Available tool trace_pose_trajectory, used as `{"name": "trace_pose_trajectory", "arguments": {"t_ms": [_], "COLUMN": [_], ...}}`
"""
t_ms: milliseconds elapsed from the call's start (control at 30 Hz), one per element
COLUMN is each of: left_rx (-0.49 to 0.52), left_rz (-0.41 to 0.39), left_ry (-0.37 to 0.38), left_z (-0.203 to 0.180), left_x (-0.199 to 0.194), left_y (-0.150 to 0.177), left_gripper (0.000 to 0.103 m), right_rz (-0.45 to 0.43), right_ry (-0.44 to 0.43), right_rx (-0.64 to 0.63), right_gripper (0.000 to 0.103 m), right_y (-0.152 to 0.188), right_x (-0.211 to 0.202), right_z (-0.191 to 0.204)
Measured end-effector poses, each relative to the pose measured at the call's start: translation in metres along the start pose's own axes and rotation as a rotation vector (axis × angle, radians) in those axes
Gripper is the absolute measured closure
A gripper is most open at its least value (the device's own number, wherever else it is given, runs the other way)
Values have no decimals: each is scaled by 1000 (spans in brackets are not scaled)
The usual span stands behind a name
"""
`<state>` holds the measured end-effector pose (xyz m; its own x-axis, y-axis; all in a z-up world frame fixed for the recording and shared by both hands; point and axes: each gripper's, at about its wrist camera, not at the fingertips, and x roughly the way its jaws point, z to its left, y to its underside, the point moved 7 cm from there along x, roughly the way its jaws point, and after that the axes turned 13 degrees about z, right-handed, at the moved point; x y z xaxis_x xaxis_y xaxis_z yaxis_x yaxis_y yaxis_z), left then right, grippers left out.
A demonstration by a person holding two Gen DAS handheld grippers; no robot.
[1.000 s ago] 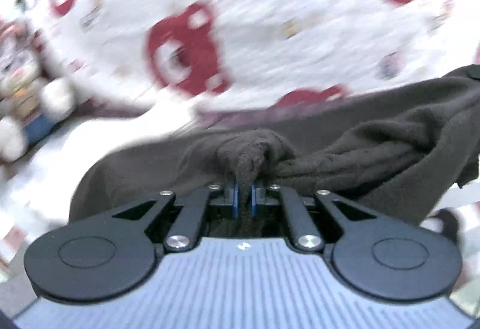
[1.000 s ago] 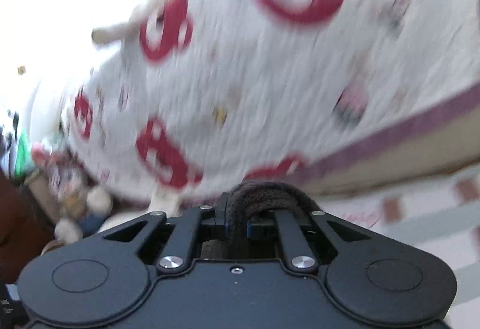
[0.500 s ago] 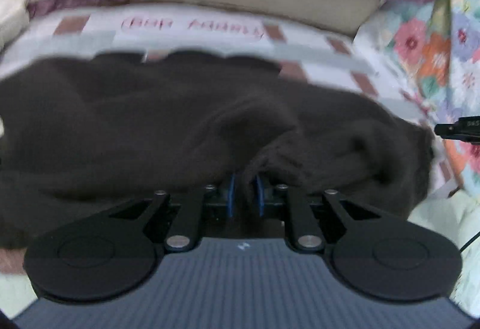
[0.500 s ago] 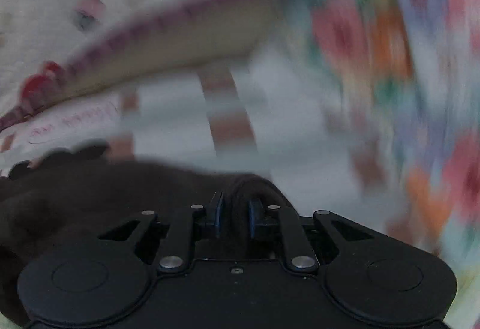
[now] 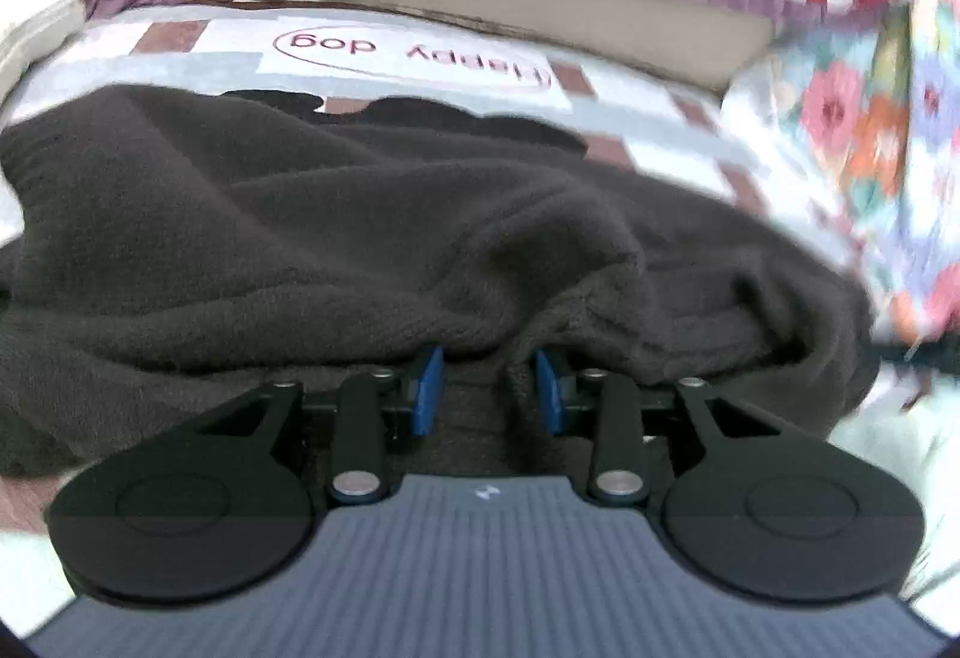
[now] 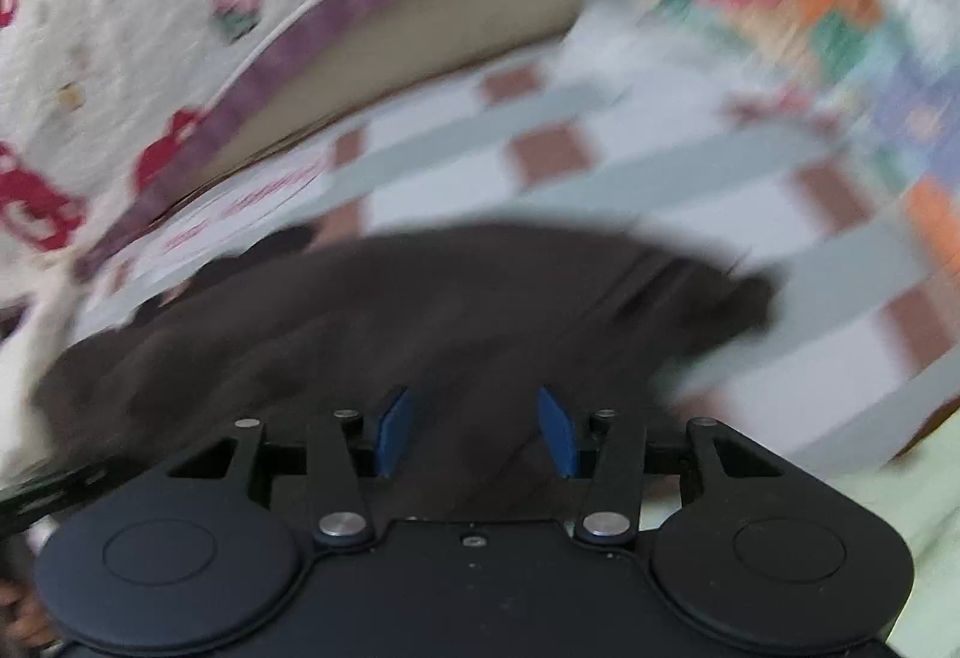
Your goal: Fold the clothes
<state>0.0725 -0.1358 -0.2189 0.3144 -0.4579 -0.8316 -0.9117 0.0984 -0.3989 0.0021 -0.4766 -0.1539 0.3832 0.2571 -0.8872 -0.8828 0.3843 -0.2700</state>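
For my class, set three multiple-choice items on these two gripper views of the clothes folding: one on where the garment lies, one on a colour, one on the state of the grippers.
1. Where does the dark brown fleece garment lie?
A. On the checked sheet with the "Happy dog" label
B. On a wooden floor
C. On a hanger

2. What colour are the finger pads of the left gripper?
A. Red
B. Blue
C. Yellow

3. How do the left gripper and the right gripper stand?
A. Both shut on the cloth
B. One open, one shut
C. Both open

Answers:
1 A: the garment is spread over the checked sheet, just in front of the label.
2 B: both pads show blue in the left wrist view.
3 C: each view shows a clear gap between the pads, with the cloth lying loose.
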Motion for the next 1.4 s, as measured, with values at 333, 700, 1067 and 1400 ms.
{"name": "trace_pose_trajectory", "arguments": {"t_ms": [333,700,1067,1400], "left_rx": [64,173,358,325], "left_rz": [-10,-30,-19,84], "left_ry": [-56,-50,103,-8], "left_z": [-12,-33,-79,-84], "left_x": [-1,-4,-8,26], "left_y": [5,13,30,21], "left_gripper": [77,76,47,91], "right_rz": [251,79,-226,-399], "right_ry": [-212,-213,-176,-158], "right_rx": [119,-43,-248,-298], "right_gripper": [48,90,91,91], "right_y": [66,55,2,-48], "right_x": [60,72,-6,-63], "right_z": [29,59,98,94]}}
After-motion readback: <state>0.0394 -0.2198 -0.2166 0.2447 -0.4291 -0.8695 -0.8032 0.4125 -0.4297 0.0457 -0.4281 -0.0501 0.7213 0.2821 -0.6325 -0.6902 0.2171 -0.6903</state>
